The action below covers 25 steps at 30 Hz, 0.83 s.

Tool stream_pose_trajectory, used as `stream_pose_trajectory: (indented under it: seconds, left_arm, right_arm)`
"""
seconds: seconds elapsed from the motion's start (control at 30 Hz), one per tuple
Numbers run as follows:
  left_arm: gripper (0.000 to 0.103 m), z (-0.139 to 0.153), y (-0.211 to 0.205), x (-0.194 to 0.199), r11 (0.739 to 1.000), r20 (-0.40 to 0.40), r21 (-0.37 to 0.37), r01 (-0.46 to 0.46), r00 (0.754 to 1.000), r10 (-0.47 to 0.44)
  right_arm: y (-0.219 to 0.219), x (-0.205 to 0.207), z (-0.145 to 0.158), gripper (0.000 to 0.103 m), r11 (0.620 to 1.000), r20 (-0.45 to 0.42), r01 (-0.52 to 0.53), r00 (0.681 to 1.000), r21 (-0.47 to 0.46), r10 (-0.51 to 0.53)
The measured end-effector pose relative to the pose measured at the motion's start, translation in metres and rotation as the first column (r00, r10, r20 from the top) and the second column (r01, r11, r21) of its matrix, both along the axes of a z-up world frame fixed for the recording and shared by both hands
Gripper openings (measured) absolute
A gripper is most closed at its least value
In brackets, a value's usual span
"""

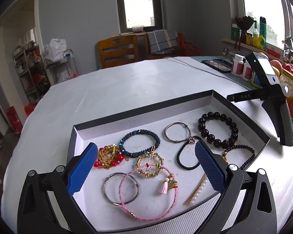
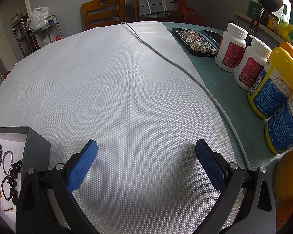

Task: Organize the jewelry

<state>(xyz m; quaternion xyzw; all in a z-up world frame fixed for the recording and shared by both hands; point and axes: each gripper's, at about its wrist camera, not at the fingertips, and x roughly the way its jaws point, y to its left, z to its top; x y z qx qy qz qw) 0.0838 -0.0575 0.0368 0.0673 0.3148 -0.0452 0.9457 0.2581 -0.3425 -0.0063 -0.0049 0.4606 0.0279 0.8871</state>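
My left gripper hangs spread wide over the shallow box, gripping nothing, and all the jewelry I can see lies inside that box: the blue beaded bracelet at about 11 o'clock from the middle, the big black bead bracelet at 2 o'clock, the thin metal bangle between them, the red-and-gold tangle at 9 o'clock, and the pink cord with its tassel at 6 o'clock, crossing a grey bangle and a gold bracelet. Pieces gathered but overlapping would fit either a box being filled or one still to be sorted out — I can't settle which. Any pick here calls for fine aim, since the pink cord lies over its neighbours and would drag them. My right gripper is also released and empty, over bare textured mat. The left view shows the whole tray and the right tool standing at 3 o'clock; the right view catches only the box corner at 8 o'clock, but shows the pill bottles, phone and cable — and no stray jewelry on the mat.
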Motion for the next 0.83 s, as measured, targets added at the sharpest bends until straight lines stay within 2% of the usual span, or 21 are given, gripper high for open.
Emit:
stream_pose_trajectory:
  seconds: [0.23,0.83]
  left_arm:
    - [0.101,0.0028,0.0006,-0.0027,1.0,0.023,-0.018,0.02,1.0,-0.019]
    - [0.101,-0.0002,-0.0022,-0.0017,0.999,-0.015,-0.026,0.031,0.999,-0.031]
  right_arm:
    - [0.0001,0.0001,-0.0002,0.099,1.0,0.0,0.0,1.0,0.0,0.0]
    - [0.0001,0.0002,-0.0001,0.099,1.0,0.0,0.0,1.0,0.0,0.0]
